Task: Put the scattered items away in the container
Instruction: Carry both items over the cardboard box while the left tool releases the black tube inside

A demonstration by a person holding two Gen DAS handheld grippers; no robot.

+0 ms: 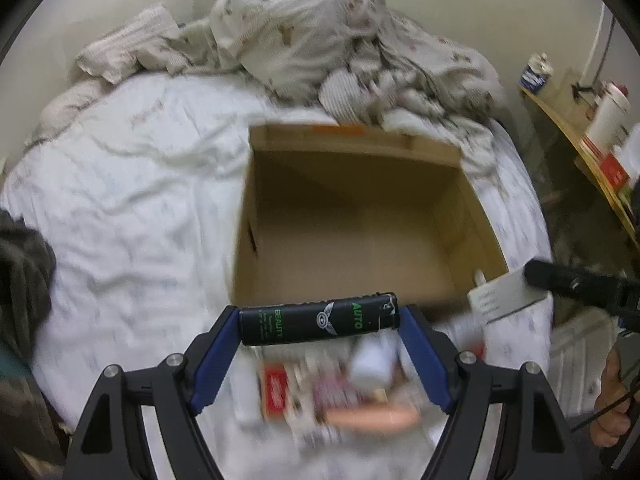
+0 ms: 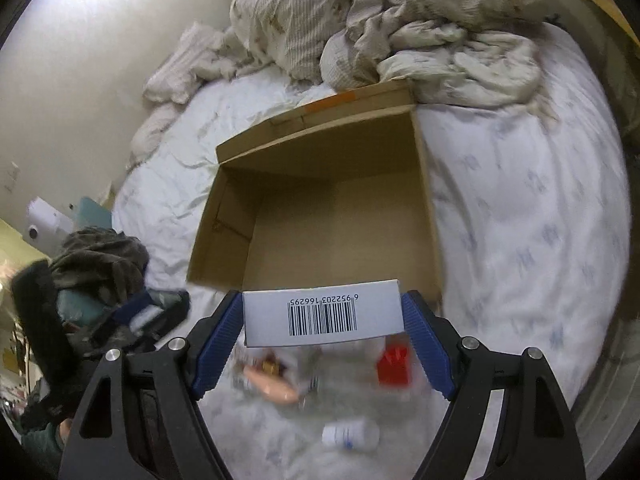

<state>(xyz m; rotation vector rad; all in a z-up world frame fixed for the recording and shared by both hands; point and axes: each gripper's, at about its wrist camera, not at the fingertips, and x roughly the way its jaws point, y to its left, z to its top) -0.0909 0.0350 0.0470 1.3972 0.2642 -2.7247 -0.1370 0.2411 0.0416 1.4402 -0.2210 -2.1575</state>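
An open, empty cardboard box [image 1: 352,232] [image 2: 332,216] sits on the white bed. My left gripper [image 1: 319,320] is shut on a black can with green lettering [image 1: 318,319], held crosswise just before the box's near edge. My right gripper [image 2: 322,312] is shut on a white carton with a barcode [image 2: 322,312], also at the box's near edge; that carton shows at the right of the left wrist view [image 1: 504,296]. Scattered items lie blurred on the sheet below: a red pack [image 1: 276,392] [image 2: 394,366], a peach tube [image 1: 372,416] [image 2: 272,384], a white bottle [image 2: 350,434].
A crumpled beige quilt [image 1: 320,48] [image 2: 392,20] is heaped behind the box. A wooden side table with bottles [image 1: 592,136] stands to the right of the bed. Dark clothing [image 2: 100,264] lies off the bed's left side.
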